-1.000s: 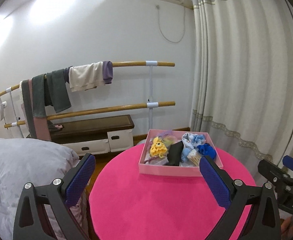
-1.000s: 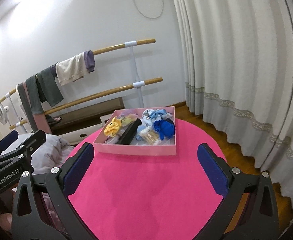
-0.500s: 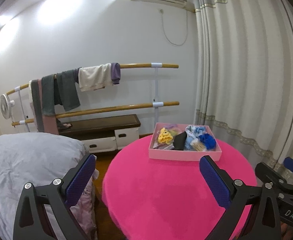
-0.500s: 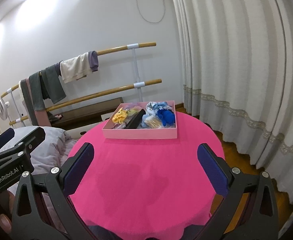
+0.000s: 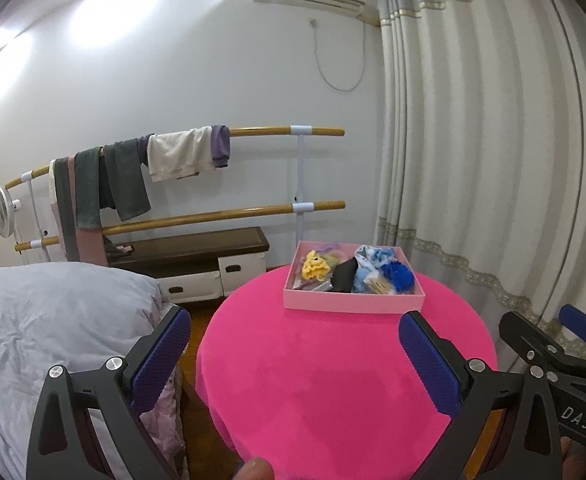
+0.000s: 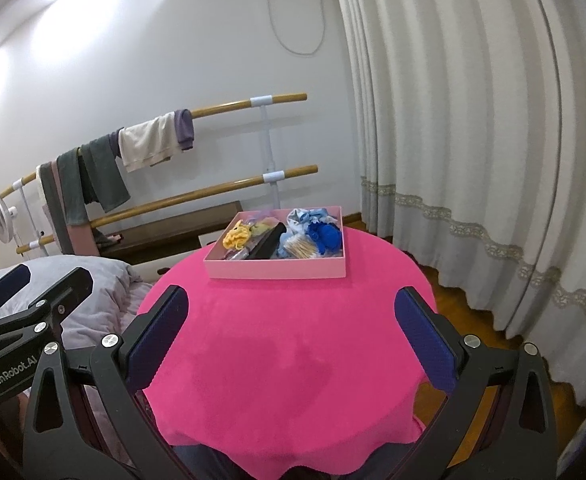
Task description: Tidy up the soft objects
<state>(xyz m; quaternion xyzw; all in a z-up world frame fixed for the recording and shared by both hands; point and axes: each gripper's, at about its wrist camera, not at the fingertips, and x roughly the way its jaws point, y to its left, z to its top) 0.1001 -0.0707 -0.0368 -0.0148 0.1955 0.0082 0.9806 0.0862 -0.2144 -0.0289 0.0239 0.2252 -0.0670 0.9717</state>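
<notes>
A pink box [image 5: 353,304] [image 6: 277,270] sits at the far side of a round table with a pink cloth [image 5: 333,380] [image 6: 289,352]. It holds soft items: a yellow one [image 5: 315,268] [image 6: 237,236], a black one [image 5: 345,274] [image 6: 269,242], light blue cloth [image 5: 373,258] [image 6: 305,216] and a dark blue one [image 5: 399,274] [image 6: 327,236]. My left gripper [image 5: 295,344] is open and empty, well short of the box. My right gripper [image 6: 291,320] is open and empty over the table's near half.
A bed with a grey duvet [image 5: 53,320] lies left of the table. Wooden rails with hanging towels [image 5: 133,176] and a low bench [image 5: 197,248] stand by the back wall. Curtains [image 5: 493,160] hang on the right. A small fan [image 5: 1,212] stands far left.
Both grippers have drawn back and risen from the table; the box looks smaller and farther away. Both stay open and empty.
</notes>
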